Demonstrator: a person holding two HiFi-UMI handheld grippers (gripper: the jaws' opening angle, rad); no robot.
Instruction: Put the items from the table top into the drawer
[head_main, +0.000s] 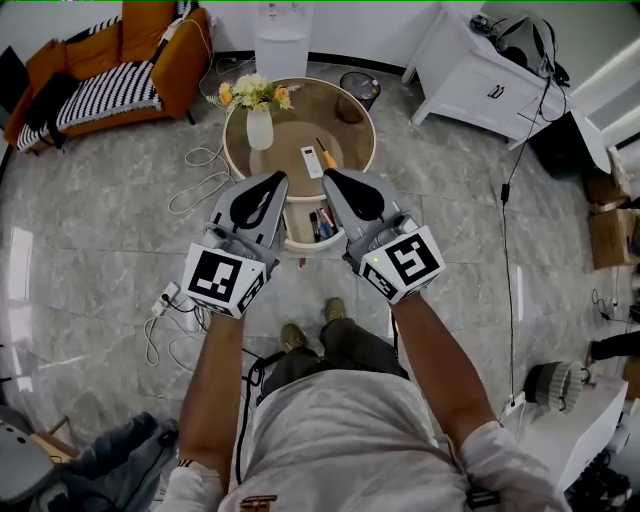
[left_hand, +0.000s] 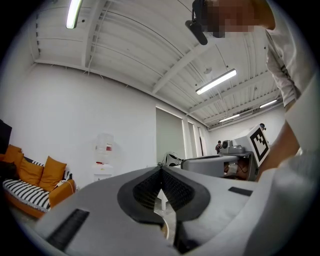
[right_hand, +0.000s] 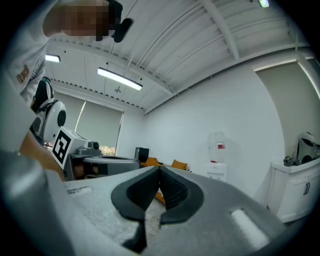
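The round wooden table (head_main: 350, 125) carries a white remote (head_main: 312, 161), a thin orange stick-like item (head_main: 326, 154) and a white vase of flowers (head_main: 259, 128). Under its near edge the drawer (head_main: 303, 244) stands pulled out, with several pens (head_main: 320, 222) lying inside. My left gripper (head_main: 278, 180) and right gripper (head_main: 330, 178) hover side by side over the drawer, pointing level toward the table. Each gripper view shows its own black pads meeting, the left gripper (left_hand: 161, 170) and the right gripper (right_hand: 159, 171) both shut with nothing between the jaws.
An orange sofa (head_main: 110, 60) stands at the far left, a water dispenser (head_main: 282, 35) and a waste bin (head_main: 358, 90) behind the table, a white cabinet (head_main: 480, 75) at the far right. Cables (head_main: 200, 170) and a power strip (head_main: 165, 297) lie on the floor to the left.
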